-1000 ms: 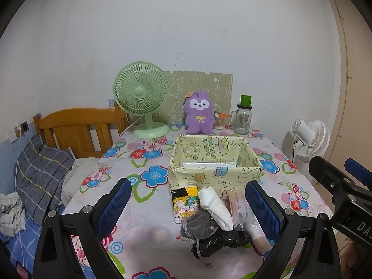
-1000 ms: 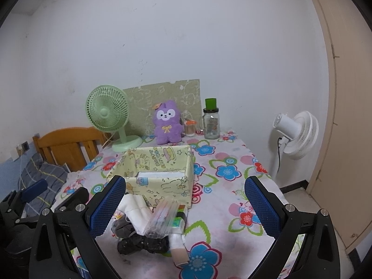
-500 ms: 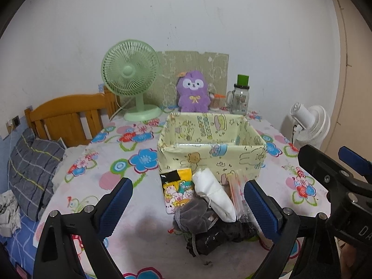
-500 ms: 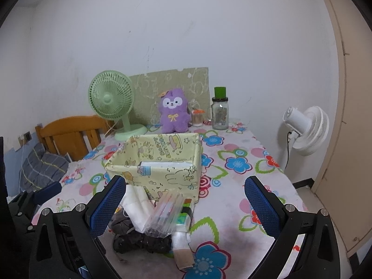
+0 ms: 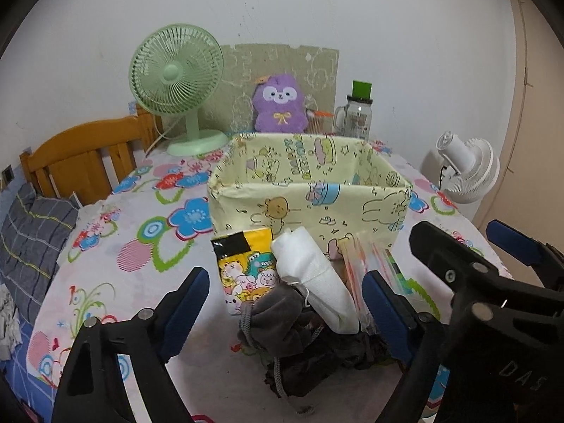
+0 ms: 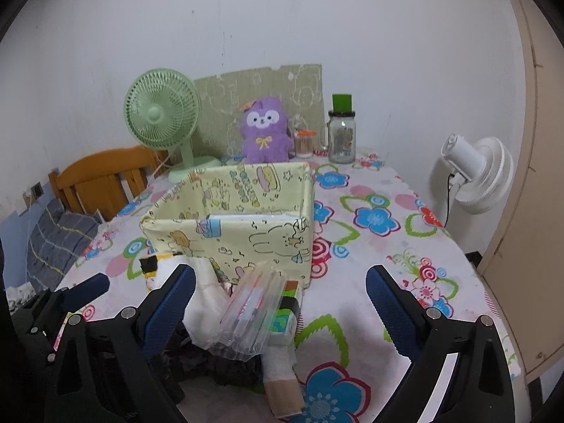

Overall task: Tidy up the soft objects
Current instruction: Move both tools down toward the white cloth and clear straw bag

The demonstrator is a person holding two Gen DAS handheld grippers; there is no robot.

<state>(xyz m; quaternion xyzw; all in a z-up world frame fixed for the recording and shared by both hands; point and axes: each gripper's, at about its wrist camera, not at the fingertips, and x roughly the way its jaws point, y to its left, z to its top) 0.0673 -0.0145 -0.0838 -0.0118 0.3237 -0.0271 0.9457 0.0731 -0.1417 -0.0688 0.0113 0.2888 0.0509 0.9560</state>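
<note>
Both tongs have sunk toward the pile since a second ago, so the yellow fabric box now looms larger. Heaped on the flowered counter just before that box lie a white cloth roll, a grey drawstring pouch, a cartoon tissue pack and a clear plastic packet. Left tongs point downward, straddling the pile, jaws wide but closing, gripping nothing. Right tongs angle down likewise, wide and closing, pads clear of everything.
</note>
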